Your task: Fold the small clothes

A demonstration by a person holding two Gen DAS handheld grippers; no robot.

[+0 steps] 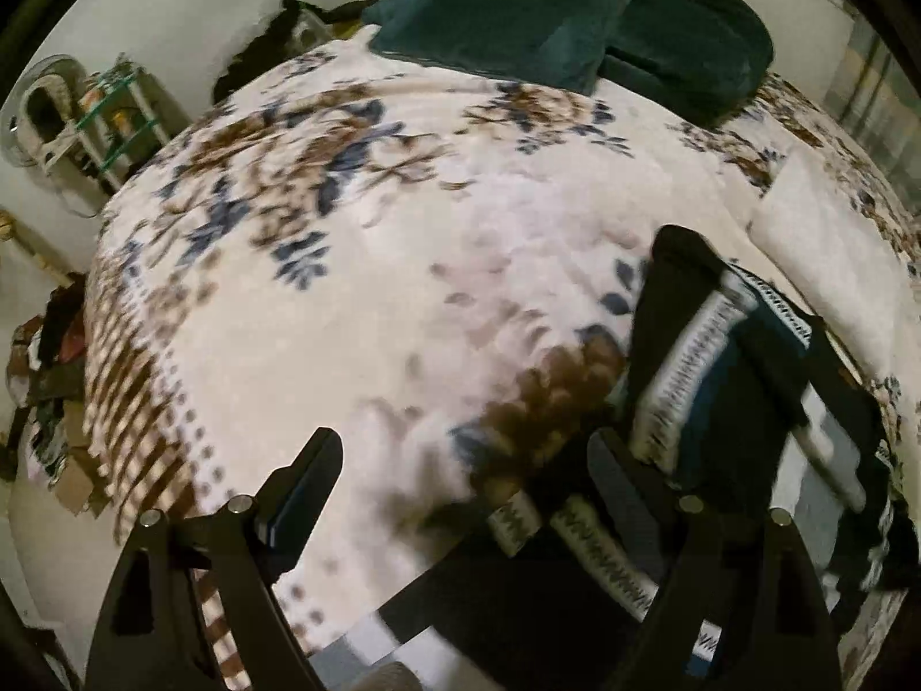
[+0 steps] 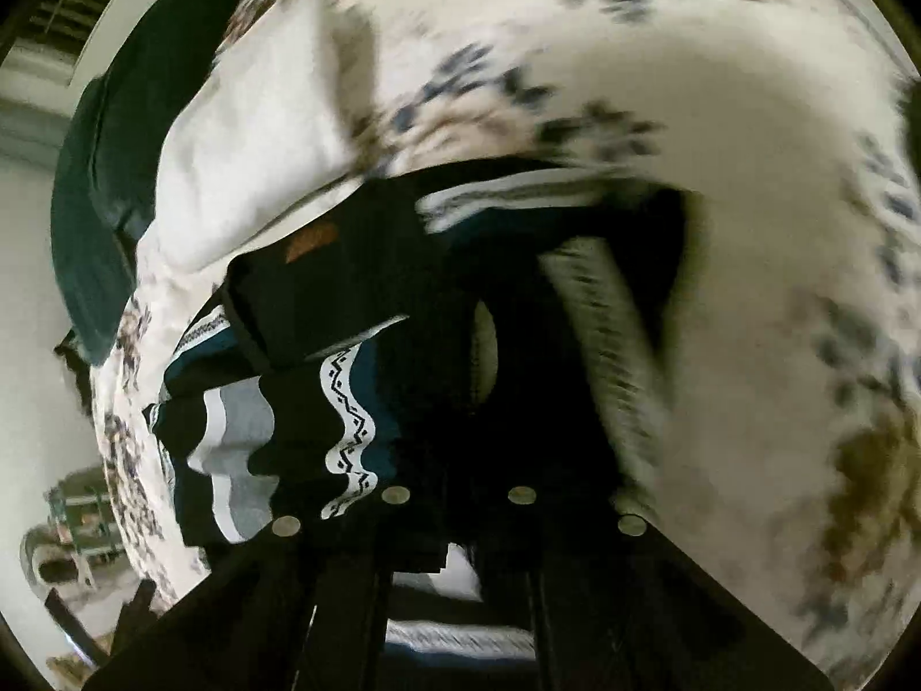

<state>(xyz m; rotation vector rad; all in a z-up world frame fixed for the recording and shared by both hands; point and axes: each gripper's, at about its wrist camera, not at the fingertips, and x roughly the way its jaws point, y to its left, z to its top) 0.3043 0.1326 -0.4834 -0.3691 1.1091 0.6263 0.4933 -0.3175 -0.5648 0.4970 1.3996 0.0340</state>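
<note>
A black knit garment with white zigzag bands, teal and grey stripes lies bunched on a floral bedspread, at the lower right of the left wrist view. My left gripper is open above the bedspread, its right finger at the garment's edge. In the right wrist view the same garment fills the centre. My right gripper is dark against the black cloth, which covers the fingertips; the jaws look close together on the garment.
A dark green blanket is piled at the bed's far end. A white pillow lies right of the garment. A rack and clutter stand on the floor left of the bed.
</note>
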